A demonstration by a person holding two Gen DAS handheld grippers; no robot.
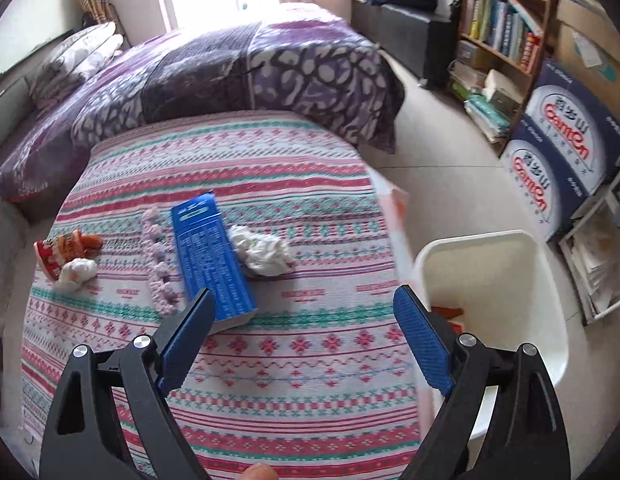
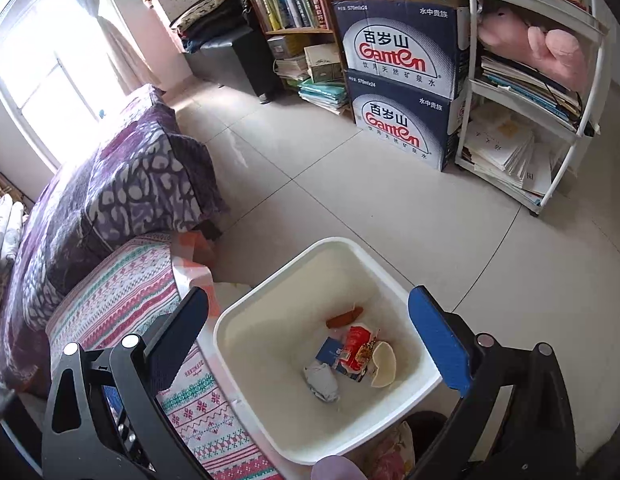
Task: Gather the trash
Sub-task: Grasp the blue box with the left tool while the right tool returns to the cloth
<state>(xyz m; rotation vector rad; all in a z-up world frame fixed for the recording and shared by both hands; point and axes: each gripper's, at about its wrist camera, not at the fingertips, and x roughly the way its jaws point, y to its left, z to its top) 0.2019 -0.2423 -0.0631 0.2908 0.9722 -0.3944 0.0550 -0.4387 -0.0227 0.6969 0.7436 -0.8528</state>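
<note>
Left gripper (image 1: 303, 300) is hovering over the bed (image 1: 310, 360) w/ its fingers spread wide, nothing btwn them. Right gripper (image 2: 310, 312) is hanging over the white bin (image 2: 245, 408), which is standing on the floor against the bed's side edge; its fingers are also wide apart and empty.

Trash already lying in the bin: a red wrapper (image 2: 360, 346), a crumpled grey tissue (image 2: 322, 380), a small blue carton, a cream shell-like scrap, an orange-brown bit.

Trash waiting on the bed: the blue box (image 1: 209, 256) is lying flat mid-cover, its near end just beside the left gripper's left fingertip. A crumpled white tissue (image 1: 263, 252) is touching the box's right side. A red snack wrapper (image 1: 65, 250) and a second white wad (image 1: 75, 272) are sitting near the bed's left edge. The pink crochet strip (image 1: 159, 260) along the box's left side prob isn't trash.

Step in hand, as I read it: left gripper is lining up on the blue box. Doing it well: centre the fingers across the box's narrow width, not its length; come down so the pads are straddling both long sides; avoid snagging the crochet strip or dragging the tissue. Grip near the near end but far enough in that it isn't tipping out.
</note>
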